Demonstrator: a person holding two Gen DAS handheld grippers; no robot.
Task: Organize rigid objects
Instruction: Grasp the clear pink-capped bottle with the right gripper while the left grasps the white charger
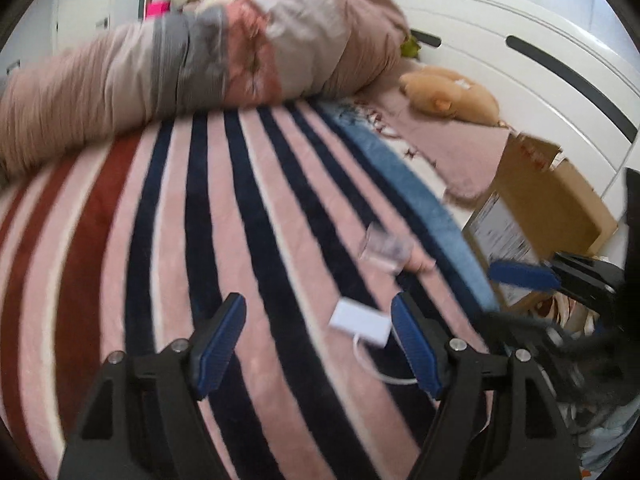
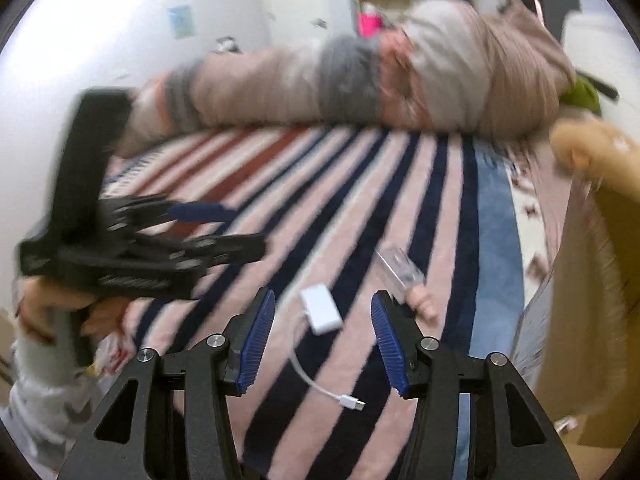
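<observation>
A white adapter with a short cable (image 2: 321,310) lies on the striped blanket (image 2: 280,208), just ahead of my open, empty right gripper (image 2: 322,338). It also shows in the left wrist view (image 1: 360,321), to the right of centre between the fingers of my open, empty left gripper (image 1: 318,344). A clear plastic box (image 2: 398,274) with a small pink item lies beyond it, also seen from the left (image 1: 385,247). The left gripper (image 2: 208,228) shows at the left of the right view; the right gripper's blue pad (image 1: 522,274) shows at the right of the left view.
A cardboard box (image 1: 552,200) stands open at the blanket's right edge, also in the right wrist view (image 2: 592,280). A rolled duvet (image 1: 200,60) lies across the far side. A tan plush toy (image 1: 452,96) sits by the white headboard (image 1: 520,60).
</observation>
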